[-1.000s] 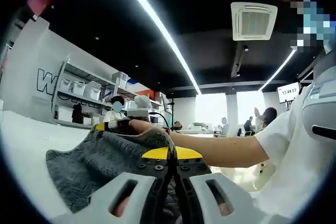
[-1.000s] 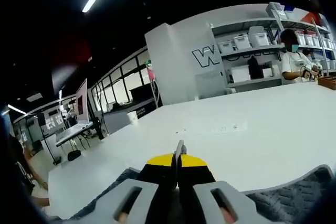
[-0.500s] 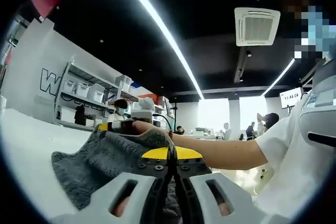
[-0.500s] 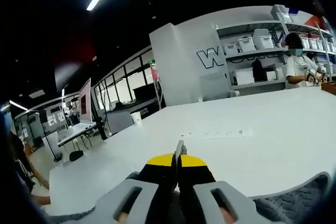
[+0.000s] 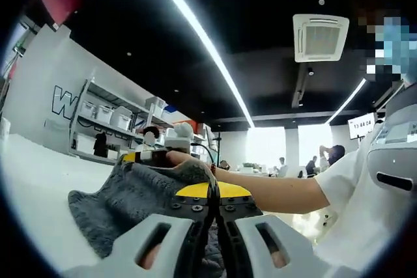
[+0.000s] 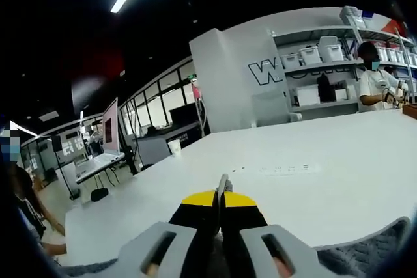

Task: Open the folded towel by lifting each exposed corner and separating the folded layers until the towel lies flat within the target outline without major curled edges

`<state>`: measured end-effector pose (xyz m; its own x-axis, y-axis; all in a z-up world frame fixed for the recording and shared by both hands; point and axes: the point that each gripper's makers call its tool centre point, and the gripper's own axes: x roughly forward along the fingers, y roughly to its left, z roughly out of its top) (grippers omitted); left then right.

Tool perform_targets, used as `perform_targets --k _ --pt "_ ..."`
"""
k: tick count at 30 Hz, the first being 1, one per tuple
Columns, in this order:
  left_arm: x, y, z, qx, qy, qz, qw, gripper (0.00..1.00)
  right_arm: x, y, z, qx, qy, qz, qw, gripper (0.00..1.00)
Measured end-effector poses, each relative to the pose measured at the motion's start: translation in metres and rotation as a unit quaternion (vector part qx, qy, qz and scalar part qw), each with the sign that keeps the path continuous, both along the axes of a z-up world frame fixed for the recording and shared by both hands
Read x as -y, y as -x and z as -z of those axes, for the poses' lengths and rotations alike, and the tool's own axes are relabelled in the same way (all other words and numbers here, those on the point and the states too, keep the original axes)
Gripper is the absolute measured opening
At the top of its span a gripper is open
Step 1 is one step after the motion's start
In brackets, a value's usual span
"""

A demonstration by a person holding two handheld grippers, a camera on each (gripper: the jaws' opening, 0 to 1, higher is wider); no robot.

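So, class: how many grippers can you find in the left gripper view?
2. The left gripper rises from the bottom, shut on the grey towel. The right gripper sits beyond, at the towel's far edge, in the person's hand.

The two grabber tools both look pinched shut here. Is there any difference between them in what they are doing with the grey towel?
The left gripper has its jaws closed on the grey towel, which bunches up ahead of it; the right gripper also looks closed, with towel beside and below its jaws and bare white table ahead. The left gripper faces the person's arm; the right faces shelves. Both have yellow-marked jaws.
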<state>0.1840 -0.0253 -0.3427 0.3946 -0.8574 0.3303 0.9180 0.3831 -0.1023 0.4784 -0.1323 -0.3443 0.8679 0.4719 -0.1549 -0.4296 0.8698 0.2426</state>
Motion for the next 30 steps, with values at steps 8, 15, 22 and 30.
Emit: perform_targets --k 8,15,22,30 --pt "-0.007 -0.001 0.000 0.003 -0.002 -0.009 1.0000 0.01 -0.009 0.000 0.000 -0.002 0.010 -0.005 0.9999 0.00" --pt "-0.017 -0.002 -0.003 -0.008 0.027 0.002 0.9996 0.01 -0.016 0.003 -0.005 -0.001 0.002 -0.009 1.0000 0.00" --pt "-0.021 0.000 -0.007 -0.006 0.037 0.006 0.9993 0.01 -0.024 0.005 -0.009 0.005 0.005 -0.013 0.9999 0.00" --pt "-0.026 0.002 -0.012 -0.003 0.052 0.010 0.9986 0.01 -0.033 0.007 -0.020 0.017 0.014 -0.023 0.9995 0.00"
